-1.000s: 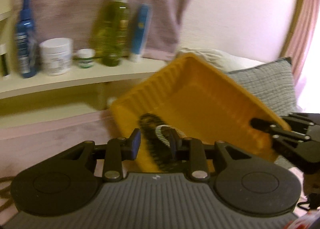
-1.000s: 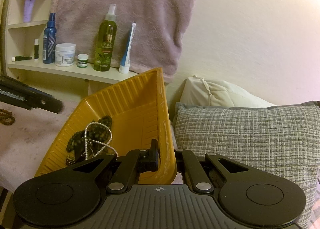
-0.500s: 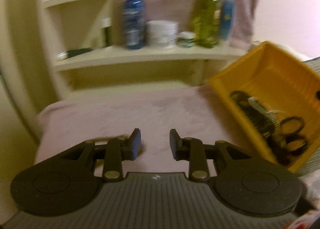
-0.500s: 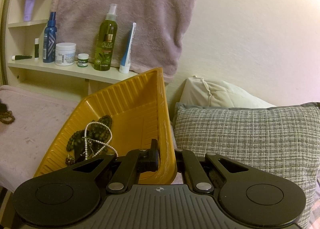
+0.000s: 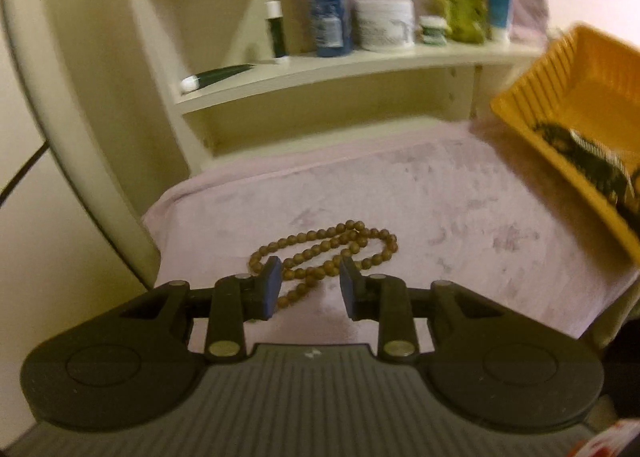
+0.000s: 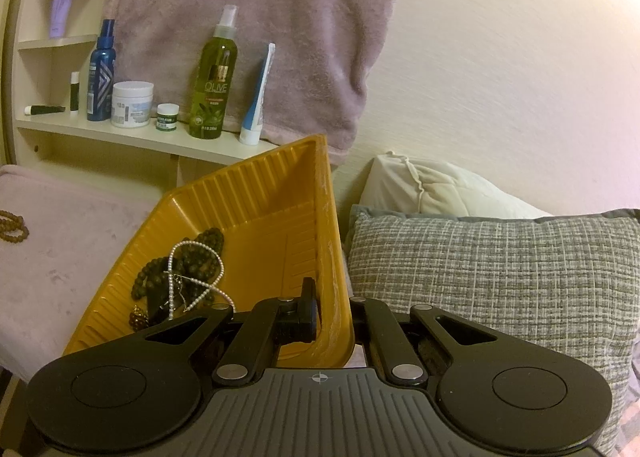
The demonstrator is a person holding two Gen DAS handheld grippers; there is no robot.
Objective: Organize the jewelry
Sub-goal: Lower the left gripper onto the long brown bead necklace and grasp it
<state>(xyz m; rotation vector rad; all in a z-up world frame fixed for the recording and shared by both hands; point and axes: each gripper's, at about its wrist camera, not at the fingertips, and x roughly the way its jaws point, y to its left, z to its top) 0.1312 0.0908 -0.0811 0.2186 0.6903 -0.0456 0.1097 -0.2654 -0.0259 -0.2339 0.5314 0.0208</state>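
A brown bead necklace (image 5: 328,253) lies coiled on the pink cover (image 5: 440,193); it also shows at the left edge of the right wrist view (image 6: 12,225). My left gripper (image 5: 310,275) hovers just before it, open, its fingertips on either side of the near loops with nothing pinched. My right gripper (image 6: 332,309) is shut on the right rim of the yellow tray (image 6: 260,225) and holds it tilted. Dark beads and a white pearl string (image 6: 188,269) rest in the tray's low corner. In the left wrist view the tray (image 5: 592,97) stands at the right.
A cream shelf (image 6: 140,137) behind holds a blue bottle (image 6: 102,69), a white jar (image 6: 132,103), a green spray bottle (image 6: 218,73) and a tube. A pink towel (image 6: 260,17) hangs on the wall. A grey checked pillow (image 6: 500,277) and a cream one lie right of the tray.
My left gripper has swung left from over the tray and tipped down to the brown necklace on the cover. The right gripper and the tray have not moved.
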